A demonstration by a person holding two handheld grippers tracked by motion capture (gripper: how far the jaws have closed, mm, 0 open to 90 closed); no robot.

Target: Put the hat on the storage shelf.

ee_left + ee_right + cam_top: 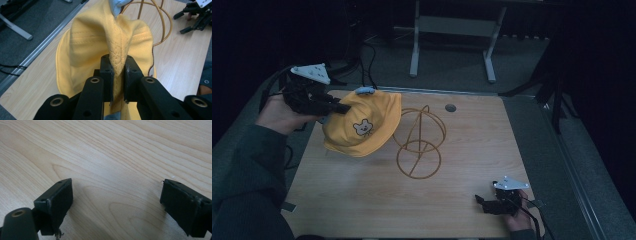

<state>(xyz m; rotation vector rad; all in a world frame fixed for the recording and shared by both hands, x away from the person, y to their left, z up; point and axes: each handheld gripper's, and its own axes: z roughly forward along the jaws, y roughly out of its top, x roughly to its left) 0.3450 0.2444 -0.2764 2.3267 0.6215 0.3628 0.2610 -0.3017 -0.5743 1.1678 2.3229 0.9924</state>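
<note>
A dim room with a pale wooden table (362, 200) seen from above. At the far left, a person's left hand holds the left gripper (343, 108) raised above the table's left edge, its jaws closed tight on a pinched fold of a yellow hat (362, 125). In the left gripper view the pads (107, 72) squeeze a stitched seam of the fabric (117, 60), with the rest of the hat hanging beyond them. The hat, which bears a small bear patch and a light blue tab (365, 90) at its top, hangs tilted in the air over the table's left half, its right edge just beside a wire hat stand (418, 142) of gold-coloured loops that stands near the table's middle. At the lower right, the right gripper (480, 202) rests low on the table, jaws wide apart and empty, as the right gripper view shows bare wood between them. The grip is on a thin fold only, so the cloth could probably slip free if the hat is swung or tugged. The stand looks light; the hat's brim catching a loop could likely tip or drag it, since nothing steadies it. The limp crown might also settle crooked on the wire dome.
</note>
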